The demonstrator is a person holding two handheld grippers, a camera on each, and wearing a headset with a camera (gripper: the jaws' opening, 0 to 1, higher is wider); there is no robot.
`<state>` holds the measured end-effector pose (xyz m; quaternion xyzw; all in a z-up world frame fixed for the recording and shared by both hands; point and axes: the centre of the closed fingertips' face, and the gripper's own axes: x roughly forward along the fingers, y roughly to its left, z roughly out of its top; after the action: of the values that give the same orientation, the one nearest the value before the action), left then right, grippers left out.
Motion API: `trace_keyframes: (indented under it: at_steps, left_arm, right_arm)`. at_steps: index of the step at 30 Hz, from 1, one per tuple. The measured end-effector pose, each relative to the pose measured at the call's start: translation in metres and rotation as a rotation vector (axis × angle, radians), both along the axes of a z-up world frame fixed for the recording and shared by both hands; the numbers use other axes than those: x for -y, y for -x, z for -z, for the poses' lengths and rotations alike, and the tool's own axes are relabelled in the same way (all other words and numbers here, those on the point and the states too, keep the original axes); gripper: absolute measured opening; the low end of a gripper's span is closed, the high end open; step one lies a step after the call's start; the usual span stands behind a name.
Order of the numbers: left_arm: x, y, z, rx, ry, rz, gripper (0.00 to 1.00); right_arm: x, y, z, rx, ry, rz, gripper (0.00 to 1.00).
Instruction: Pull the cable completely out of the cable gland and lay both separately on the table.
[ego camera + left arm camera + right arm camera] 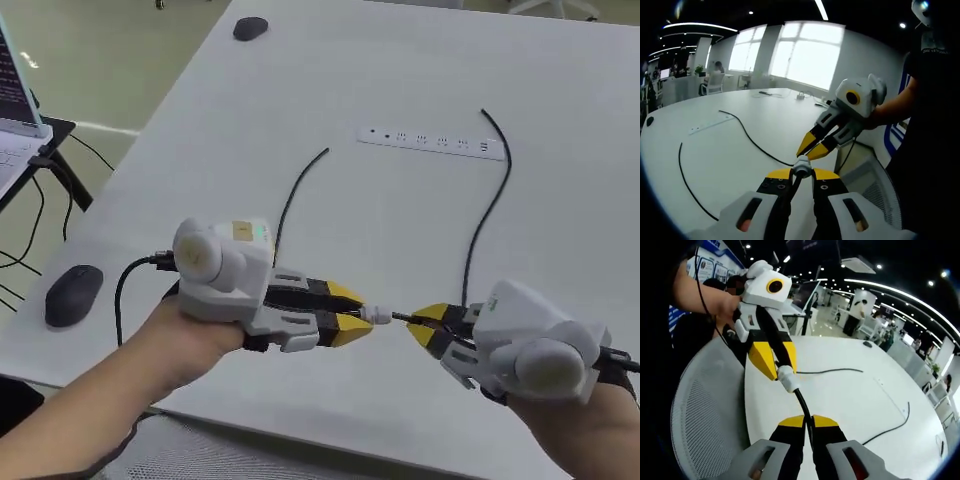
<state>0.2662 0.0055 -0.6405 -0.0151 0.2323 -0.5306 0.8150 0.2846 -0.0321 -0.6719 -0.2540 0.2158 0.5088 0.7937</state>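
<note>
A small white cable gland (379,316) (801,165) (787,377) is held just above the white table (330,90), with my left gripper (365,315) (801,173) shut on it. A black cable (401,318) (803,403) comes out of the gland and runs straight into my right gripper (419,325) (809,420), which is shut on it a short way from the gland. Beyond the right gripper the cable curves away across the table (492,195). The two grippers face each other tip to tip near the table's front edge.
Another stretch of black cable (292,200) lies on the table, its near end hidden behind my left gripper. A white power strip (430,141) lies further back. A dark mouse (72,293) sits at the left edge, with a laptop (15,110) beyond it. A mesh chair (700,405) stands below the front edge.
</note>
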Motion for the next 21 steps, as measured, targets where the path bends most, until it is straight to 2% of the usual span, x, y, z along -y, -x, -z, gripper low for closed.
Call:
trace_keyframes:
  at_steps: [10,18,20,21]
  left_arm:
    - [0.001,-0.002,-0.001,0.001,0.007,-0.008,0.15]
    - [0.001,0.000,-0.003,-0.001,0.017,-0.010,0.15]
    - [0.000,0.000,-0.003,-0.003,0.019,-0.010,0.15]
    - [0.000,0.001,-0.003,-0.004,0.020,-0.009,0.15]
  right_arm:
    - [0.009,-0.006,0.010,-0.062,-0.037,0.078,0.00]
    - [0.015,-0.007,0.017,-0.127,-0.070,0.148,0.00]
    - [0.019,-0.007,0.022,-0.167,-0.085,0.182,0.00]
    - [0.020,-0.008,0.024,-0.168,-0.081,0.190,0.00]
